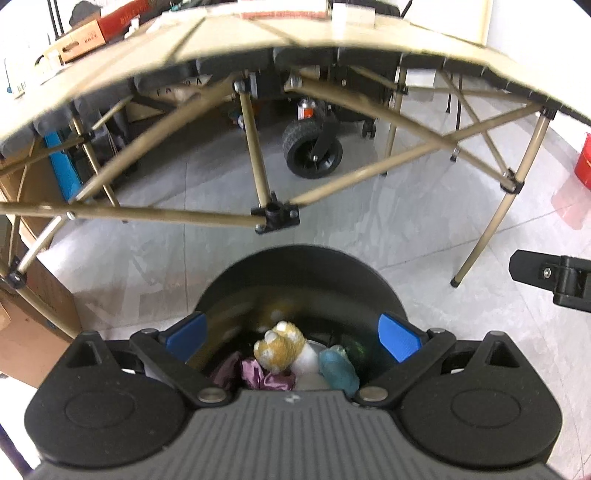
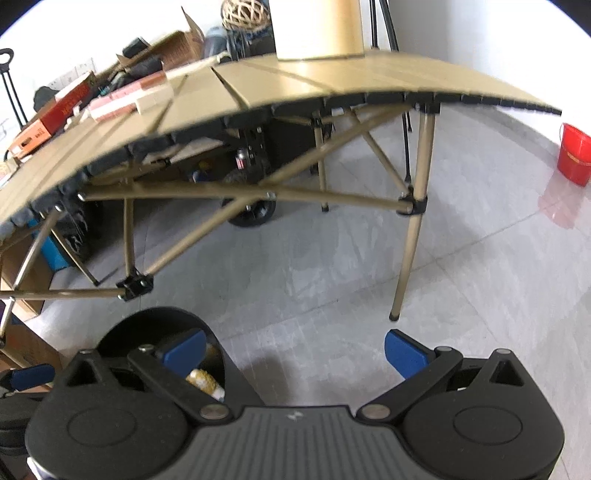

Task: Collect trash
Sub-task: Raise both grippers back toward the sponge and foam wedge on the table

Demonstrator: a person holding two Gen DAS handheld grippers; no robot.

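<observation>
The left gripper [image 1: 293, 332] hangs over a black bin [image 1: 299, 273] that stands on the grey floor [image 1: 369, 229] in front of a folding table [image 1: 258, 33]. Its blue fingers [image 1: 188, 330] are spread wide and hold nothing. Between them, inside the bin, lies the trash [image 1: 280, 347]: a yellow and white crumpled piece on top, purple pieces [image 1: 269, 376] below it, a white piece and a pale blue one [image 1: 338, 365] to the right. Something dark green lies further right, maybe a bottle, but it is too blurred to be sure.

The right gripper [image 2: 295, 349] is held beside the bin [image 2: 147, 325], over bare floor [image 2: 332, 295]. Its fingers [image 2: 404, 352] are also wide apart, with nothing between them. In this view the bin is at the lower left, partly behind the left finger, and some yellow trash [image 2: 203, 380] shows inside.

A red bucket [image 2: 574, 153] stands on the floor well apart, to the right of the table [image 2: 295, 81]. Boxes [image 2: 59, 110] lie on the left part of the table top.
</observation>
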